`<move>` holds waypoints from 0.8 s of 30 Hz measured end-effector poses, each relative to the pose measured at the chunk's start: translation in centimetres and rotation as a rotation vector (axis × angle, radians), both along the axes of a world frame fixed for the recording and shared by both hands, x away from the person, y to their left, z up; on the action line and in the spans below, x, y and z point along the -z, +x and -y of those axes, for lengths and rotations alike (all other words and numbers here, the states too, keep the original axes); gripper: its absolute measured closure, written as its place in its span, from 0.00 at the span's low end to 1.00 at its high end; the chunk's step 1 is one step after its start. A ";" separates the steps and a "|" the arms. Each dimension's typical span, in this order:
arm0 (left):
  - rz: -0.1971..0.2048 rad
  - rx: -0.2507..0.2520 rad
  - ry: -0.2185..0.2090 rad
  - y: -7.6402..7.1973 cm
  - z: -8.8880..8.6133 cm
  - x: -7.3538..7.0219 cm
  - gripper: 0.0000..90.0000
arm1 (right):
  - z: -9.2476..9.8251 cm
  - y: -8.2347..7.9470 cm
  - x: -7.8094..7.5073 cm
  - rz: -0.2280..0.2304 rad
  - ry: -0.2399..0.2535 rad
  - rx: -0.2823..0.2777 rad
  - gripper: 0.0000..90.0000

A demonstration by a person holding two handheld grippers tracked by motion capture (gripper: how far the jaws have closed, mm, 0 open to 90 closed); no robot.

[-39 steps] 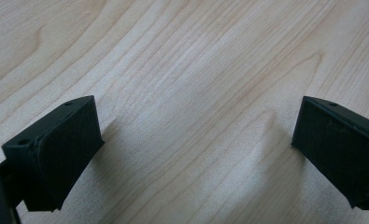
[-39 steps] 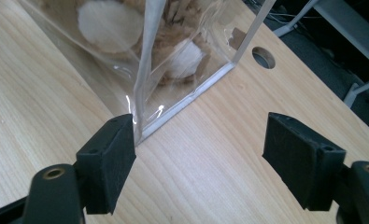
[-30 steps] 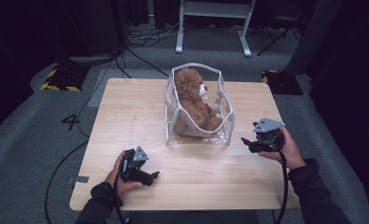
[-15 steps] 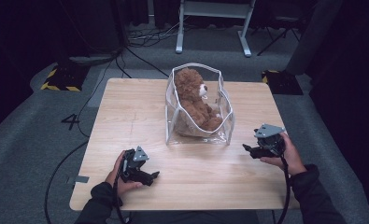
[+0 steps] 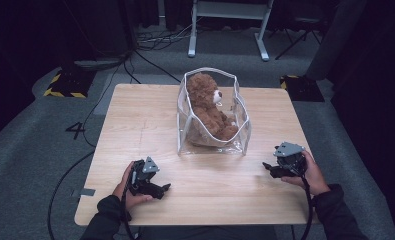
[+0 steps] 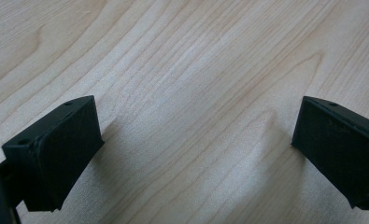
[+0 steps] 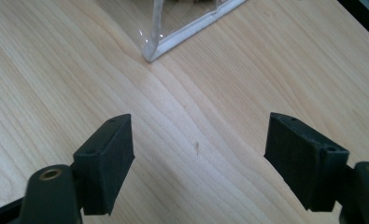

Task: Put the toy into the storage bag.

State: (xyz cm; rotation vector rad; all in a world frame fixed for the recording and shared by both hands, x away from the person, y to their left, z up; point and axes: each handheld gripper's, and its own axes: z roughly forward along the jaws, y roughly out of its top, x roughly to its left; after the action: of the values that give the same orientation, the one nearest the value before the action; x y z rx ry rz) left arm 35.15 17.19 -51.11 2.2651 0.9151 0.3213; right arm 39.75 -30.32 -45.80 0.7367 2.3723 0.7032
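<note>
A brown teddy bear (image 5: 209, 107) sits inside a clear plastic bag with white edging (image 5: 241, 125) at the middle of the wooden table (image 5: 135, 125). My left gripper (image 5: 161, 189) rests low on the table near the front left, open, with bare wood between its jaws (image 6: 196, 135). My right gripper (image 5: 266, 167) is at the front right, to the right of the bag and below its corner. It is open with nothing between its jaws (image 7: 198, 149). The bag's bottom corner (image 7: 149, 53) lies a little ahead of it in the right gripper view.
Cables (image 5: 150, 40) run over the grey floor behind the table, and a white stand (image 5: 225, 15) is at the back. Yellow-black striped blocks (image 5: 65, 85) lie on the floor left and right of the table. Bare wood lies between the two grippers.
My right gripper has come down and toward the front edge, away from the bag. The left gripper and the bag with the bear have stayed put.
</note>
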 end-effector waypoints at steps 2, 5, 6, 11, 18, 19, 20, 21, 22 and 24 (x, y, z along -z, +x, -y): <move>0.000 0.000 0.000 0.0 0.0 0.0 0.01 | 0.3 -0.2 0.2 0.000 0.008 -0.002 0.26; 0.000 -0.001 0.001 0.0 0.0 0.0 0.01 | 0.6 -0.5 0.6 -0.003 0.015 -0.001 0.26; 0.001 -0.001 0.001 0.0 0.0 0.0 0.02 | 0.7 -0.6 0.8 -0.003 0.018 0.000 0.26; 0.000 0.000 0.000 0.0 0.0 0.0 0.02 | 1.1 -1.0 1.4 -0.015 0.034 0.006 0.26; -0.001 -0.001 0.001 0.0 0.0 0.0 0.01 | 2.2 -1.8 2.5 -0.047 0.088 0.018 0.26; -0.001 -0.001 0.001 0.0 0.0 0.0 0.01 | 2.2 -1.8 2.5 -0.047 0.088 0.018 0.26; -0.001 0.000 0.001 0.0 0.0 0.0 0.01 | 2.4 -1.9 2.6 -0.044 0.091 0.017 0.26; -0.001 0.000 0.001 0.0 0.0 0.0 0.01 | 2.7 -2.2 2.9 -0.049 0.108 0.020 0.26; -0.001 0.000 0.001 0.0 0.0 0.0 0.01 | 2.9 -2.3 3.1 -0.050 0.114 0.019 0.26; -0.001 0.000 0.001 0.0 0.0 0.0 0.01 | 3.3 -2.6 3.4 -0.050 0.122 0.023 0.26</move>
State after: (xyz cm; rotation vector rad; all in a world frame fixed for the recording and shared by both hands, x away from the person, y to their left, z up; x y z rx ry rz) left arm 35.16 17.18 -51.10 2.2666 0.9159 0.3213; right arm 37.18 -33.59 -49.16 0.8413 2.3780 0.8347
